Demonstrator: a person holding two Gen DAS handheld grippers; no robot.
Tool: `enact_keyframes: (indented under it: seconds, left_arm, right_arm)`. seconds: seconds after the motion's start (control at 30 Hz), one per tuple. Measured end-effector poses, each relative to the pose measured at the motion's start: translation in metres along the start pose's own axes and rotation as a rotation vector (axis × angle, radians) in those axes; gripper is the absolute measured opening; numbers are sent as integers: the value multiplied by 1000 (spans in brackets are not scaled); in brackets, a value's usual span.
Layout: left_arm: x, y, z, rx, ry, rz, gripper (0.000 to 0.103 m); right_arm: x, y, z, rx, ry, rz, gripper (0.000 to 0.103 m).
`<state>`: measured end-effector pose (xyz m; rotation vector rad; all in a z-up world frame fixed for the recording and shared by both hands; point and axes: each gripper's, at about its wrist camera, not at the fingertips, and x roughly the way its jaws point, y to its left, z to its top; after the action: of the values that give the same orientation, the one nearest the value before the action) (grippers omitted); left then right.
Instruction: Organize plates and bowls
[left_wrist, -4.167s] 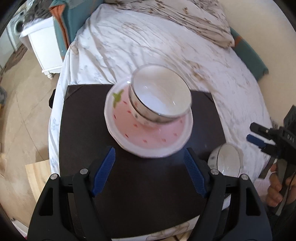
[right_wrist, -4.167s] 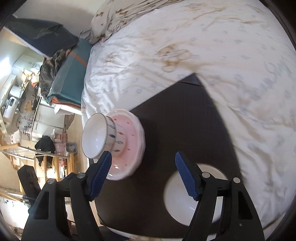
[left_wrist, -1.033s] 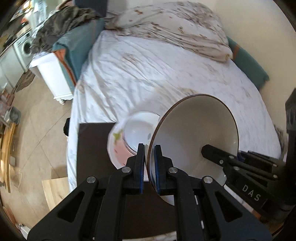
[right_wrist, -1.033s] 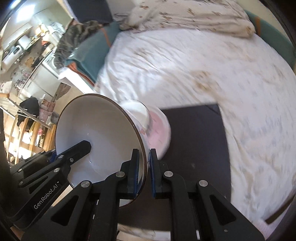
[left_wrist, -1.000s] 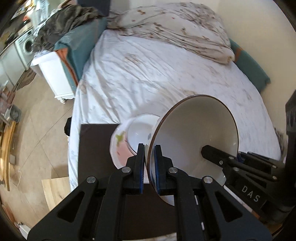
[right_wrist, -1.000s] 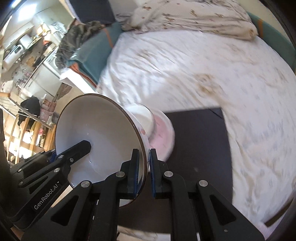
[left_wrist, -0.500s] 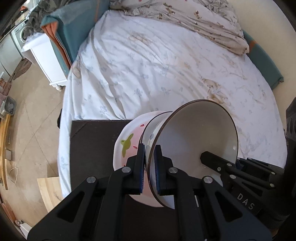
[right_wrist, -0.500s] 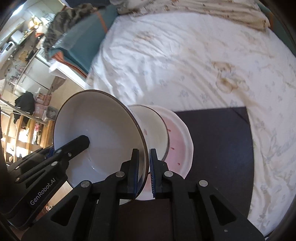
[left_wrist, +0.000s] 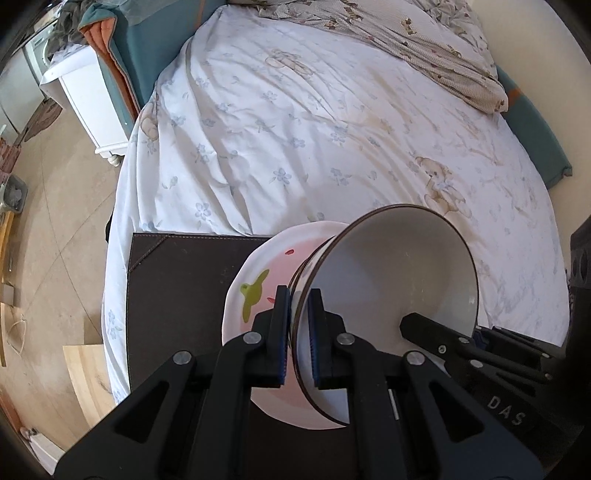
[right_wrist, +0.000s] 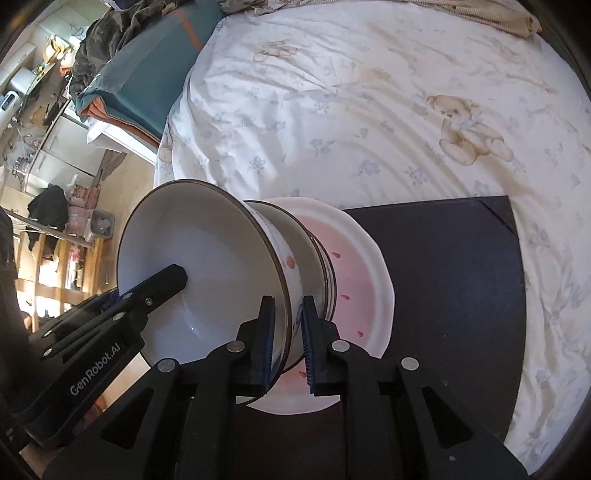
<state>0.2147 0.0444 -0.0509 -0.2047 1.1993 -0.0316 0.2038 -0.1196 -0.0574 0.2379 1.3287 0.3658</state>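
Two bowls are stacked on one pink scalloped ceramic plate (left_wrist: 255, 291) lying on a dark brown mat (left_wrist: 177, 280) on the bed (left_wrist: 295, 122). The wide white brown-rimmed bowl (left_wrist: 399, 280) sits in the smaller white bowl (right_wrist: 314, 247). Left gripper (left_wrist: 298, 332) pinches its 9 o'clock rim; right gripper (right_wrist: 287, 334), jaws opening, straddles the 3 o'clock rim.

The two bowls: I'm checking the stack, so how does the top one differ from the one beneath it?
The top bowl is wider and flares outward; the lower bowl is narrower and steeper. The top bowl has both grippers on its rim; the lower bowl sits ungripped on the pink plate. Both have dark-edged rims.
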Motion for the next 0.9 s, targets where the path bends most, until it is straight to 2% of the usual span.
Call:
enact_keyframes:
  seconds: [0.13,0.27,0.37,0.43,0.6,0.67,0.7,0.83,0.9]
  left_arm:
    - [0,-3,0,25,-1,5,7]
    - [-1,-1,-2,16,3,-1,11]
    - [0,0,-3,7,16,-21,11]
    - [-5,-1,-3,17,-15,-1,11]
    - [-9,-4,-1,31,-31,10,11]
    - [-8,-3,-2,24,-27,2,11]
    - [-6,-3,-2,26,-21,0,11]
    - [-7,-5,1,28,-35,-13,8]
    - [-9,-9,2,45,-43,-6,7]
  right_arm:
    - [-1,-5,1,20,20,39,22]
    - [-12,-13,1,65,14,87,30]
    - [-19,-10,1,32,1,62,32]
    - [-23,-15,0,51,-8,50,34]
    - [-26,-26,3,85,-19,70,34]
    - [-28,-26,4,83,-38,63,28]
    - [-28,-25,5,80,-33,80,17]
    - [-26,-24,6,82,-43,70,13]
    - [-24,-32,7,130,-36,111,13]
